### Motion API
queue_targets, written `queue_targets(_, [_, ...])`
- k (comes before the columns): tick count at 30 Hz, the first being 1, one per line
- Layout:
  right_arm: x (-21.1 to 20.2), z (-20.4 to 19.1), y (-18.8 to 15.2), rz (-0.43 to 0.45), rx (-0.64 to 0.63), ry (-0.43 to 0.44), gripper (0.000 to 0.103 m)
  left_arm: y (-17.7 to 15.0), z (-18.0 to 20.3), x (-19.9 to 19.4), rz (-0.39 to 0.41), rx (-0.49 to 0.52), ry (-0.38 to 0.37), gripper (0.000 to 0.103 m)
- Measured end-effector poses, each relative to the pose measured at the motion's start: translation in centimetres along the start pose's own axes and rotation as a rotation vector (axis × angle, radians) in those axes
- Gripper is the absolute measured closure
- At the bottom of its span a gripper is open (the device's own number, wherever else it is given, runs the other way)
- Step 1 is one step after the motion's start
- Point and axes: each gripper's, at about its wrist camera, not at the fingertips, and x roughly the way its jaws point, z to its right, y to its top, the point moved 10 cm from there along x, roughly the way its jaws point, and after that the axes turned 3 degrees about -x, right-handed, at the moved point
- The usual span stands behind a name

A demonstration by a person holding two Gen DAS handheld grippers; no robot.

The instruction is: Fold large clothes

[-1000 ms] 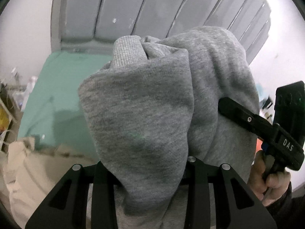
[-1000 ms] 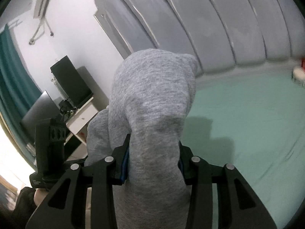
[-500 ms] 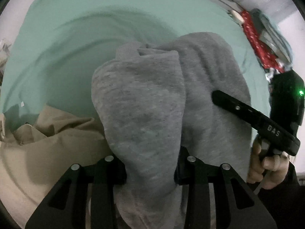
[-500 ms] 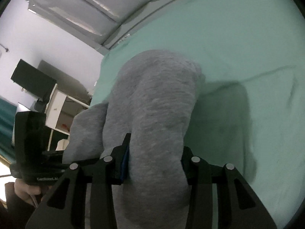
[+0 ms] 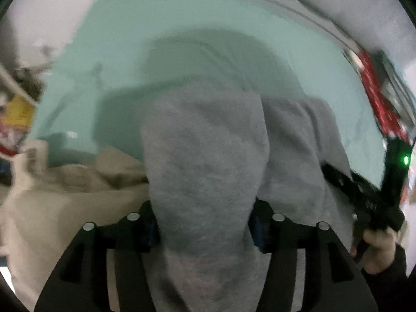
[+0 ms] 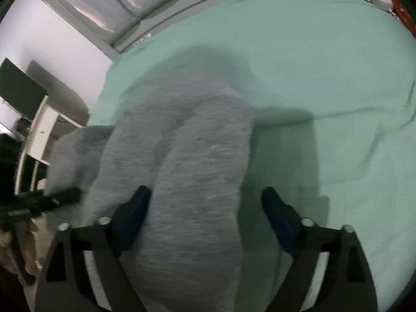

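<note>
The soft grey knitted sweatshirt [image 5: 205, 156] hangs bunched between the jaws of the left gripper [image 5: 204, 225], which have just been opening; whether their pads still press the cloth I cannot tell. The right gripper [image 6: 205, 208] has just been opening too and its jaws stand wide: the fabric [image 6: 197, 171] leans against the left jaw and is clear of the right one. Beyond both pairs of jaws lies the mint-green bed sheet [image 6: 325, 59], with crumpled beige cloth [image 5: 78, 184] left of the left jaws

Dim, motion-blurred fisheye views; dark vignetted corners; soft shadows.
</note>
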Motion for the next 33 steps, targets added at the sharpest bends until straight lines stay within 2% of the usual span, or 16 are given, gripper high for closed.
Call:
queue_targets(1, [-0.2, 0.1, 0.0, 0.002, -0.002, -0.008, 0.003, 0.4, -0.9, -0.8, 0.03, -0.014, 0.03, 0.034])
queue_targets(4, [-1.3, 0.3, -0.1, 0.017, -0.034, -0.048, 0.003, 1.5, -3.5, -2.9, 0.116, -0.019, 0.175, 0.033])
queue_targets(6, [-2.1, 0.4, -0.2, 0.029, -0.051, -0.073, 0.003, 2.0, -5.5, -4.8, 0.168, -0.058, 0.225, 0.033])
queue_targets(9, [-3.0, 0.5, -0.4, 0.035, -0.056, -0.083, 0.003, 1.8, -6.1, -6.2, 0.193, -0.085, 0.192, 0.033])
queue_targets(14, [-4.0, 0.4, -0.8, 0.014, -0.052, -0.098, 0.002, 1.0, -2.8, -7.7, 0.233, -0.021, 0.136, 0.033])
queue_targets(16, [-4.9, 0.5, -0.9, 0.022, -0.049, -0.104, 0.002, 0.9, -1.0, -8.5, 0.241, -0.02, 0.079, 0.033])
queue_targets(20, [-6.8, 0.1, -1.4, 0.035, -0.052, -0.091, 0.002, 0.1, 3.0, -8.2, 0.186, 0.042, -0.02, 0.033])
queue_targets(22, [-7.4, -0.2, -1.8, 0.035, -0.057, -0.081, 0.002, -0.9, 4.8, -6.9, 0.129, 0.067, -0.067, 0.033])
queue_targets(27, [-7.8, -1.8, -3.6, 0.002, -0.098, -0.052, 0.002, -3.7, 6.1, -2.3, -0.009, 0.073, -0.081, 0.033])
queue_targets(28, [-7.4, -2.1, -4.2, -0.014, -0.12, -0.064, 0.002, -4.4, 5.9, -1.2, -0.054, 0.063, -0.065, 0.033])
queue_targets(30, [-6.5, -2.2, -5.4, -0.04, -0.15, -0.089, 0.002, -4.4, 5.6, -0.4, -0.07, 0.066, -0.04, 0.033])
queue_targets(33, [-5.9, -1.4, -6.4, -0.029, -0.119, -0.093, 0.001, -4.7, 5.5, 0.2, -0.104, 0.084, -0.029, 0.033])
